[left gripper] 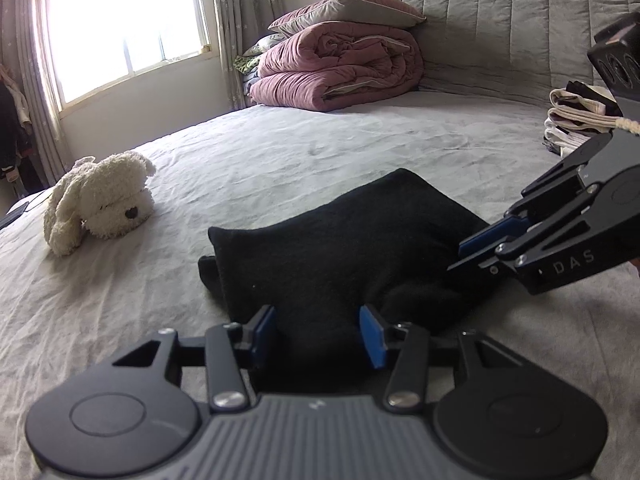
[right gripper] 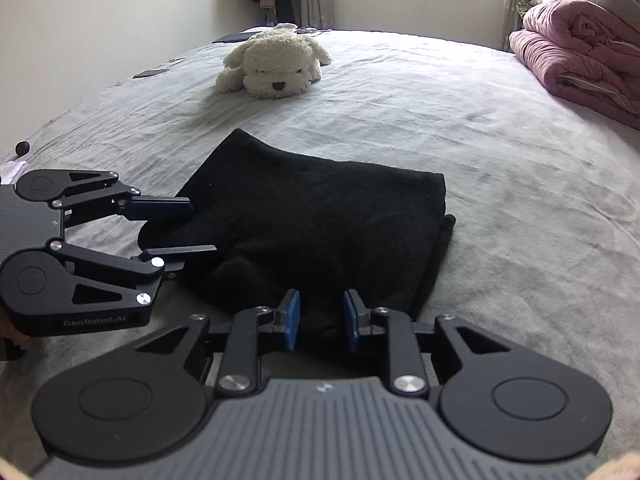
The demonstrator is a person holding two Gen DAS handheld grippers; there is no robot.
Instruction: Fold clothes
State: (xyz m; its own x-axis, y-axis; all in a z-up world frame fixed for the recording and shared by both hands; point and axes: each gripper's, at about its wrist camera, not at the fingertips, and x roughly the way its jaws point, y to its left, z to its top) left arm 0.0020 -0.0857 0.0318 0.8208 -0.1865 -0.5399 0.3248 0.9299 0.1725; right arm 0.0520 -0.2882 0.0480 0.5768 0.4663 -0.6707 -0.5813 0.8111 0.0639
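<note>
— Looking at the left gripper [left gripper: 319,334] first: its jaws stand wide apart, blue pads on either side of the near edge of the black garment [left gripper: 340,248], nothing pinched between them.

— And the right gripper [right gripper: 319,318]?

— Parted too, though narrower, at the garment's near edge low in the middle of its own view. In the left wrist view it comes in from the right of the frame, fingertips touching or just over the cloth's right side; I cannot tell which.

— Where does the garment lie?

— Folded into a thick dark bundle on the grey bedsheet [right gripper: 500,184], centre of both frames. One lower layer pokes out past the upper fold along one side.

— What else is on the bed?

— A cream plush dog [right gripper: 276,62] lies beyond the garment, well apart from it, towards the upper middle of the right wrist view. A folded pink quilt [left gripper: 340,68] with a pillow [left gripper: 352,10] on top sits against the grey headboard [left gripper: 512,24], upper centre of the left wrist view. A small stack of folded clothes [left gripper: 576,120] rests at the right edge there, and a bright window [left gripper: 124,24] fills the upper left.
</note>
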